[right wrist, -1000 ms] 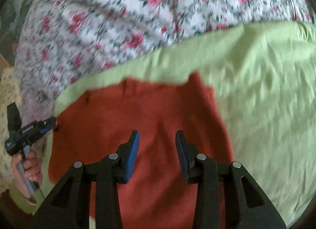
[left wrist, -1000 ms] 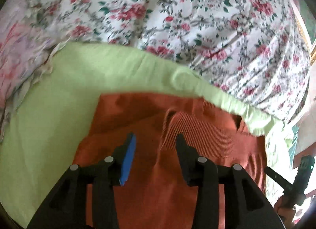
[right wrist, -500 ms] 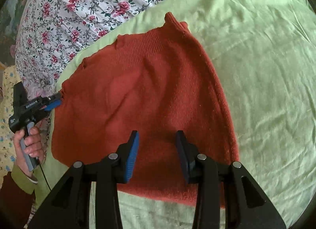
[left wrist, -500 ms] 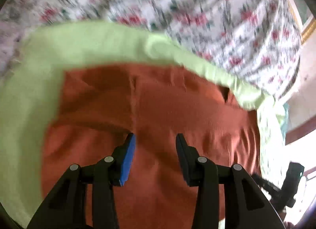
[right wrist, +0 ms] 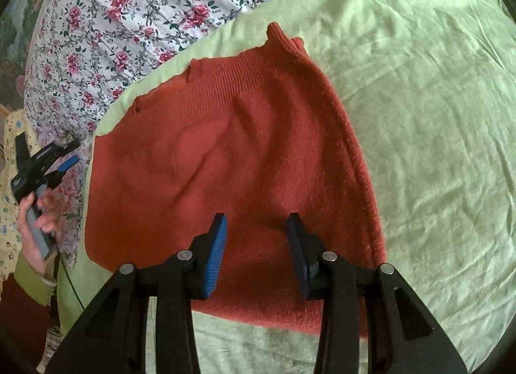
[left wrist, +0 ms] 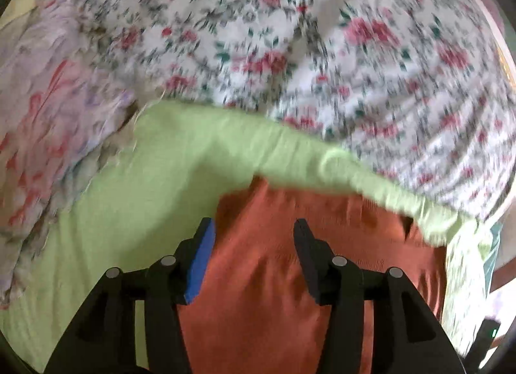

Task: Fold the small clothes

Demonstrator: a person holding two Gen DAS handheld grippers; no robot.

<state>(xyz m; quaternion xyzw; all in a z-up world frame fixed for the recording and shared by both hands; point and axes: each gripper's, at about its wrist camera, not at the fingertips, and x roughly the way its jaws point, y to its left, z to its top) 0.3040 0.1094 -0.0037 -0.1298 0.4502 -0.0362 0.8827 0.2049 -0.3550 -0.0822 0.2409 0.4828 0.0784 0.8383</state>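
A rust-orange knit garment (right wrist: 225,164) lies flat on a light green cloth (right wrist: 419,116), its ribbed band at the far edge. My right gripper (right wrist: 256,225) hovers over the garment's near half, open, with nothing between its pads. In the right wrist view my left gripper (right wrist: 69,152) is just off the garment's left edge, held by a hand (right wrist: 35,222). Its jaws are opening and hold nothing. In the blurred left wrist view the left gripper (left wrist: 254,238) hangs above the garment (left wrist: 290,277), near its left edge.
A white bedsheet with red flowers (left wrist: 322,51) lies beyond the green cloth (left wrist: 145,180). A crumpled pale pink and lilac cloth (left wrist: 48,132) is piled at the left. A green sleeve (right wrist: 32,280) and a thin cable run down the left side of the right wrist view.
The garment's raised ribbed fold has been laid flat. The left gripper has drawn back from the garment's corner and its jaws have widened. The right gripper has settled over the garment's near half.
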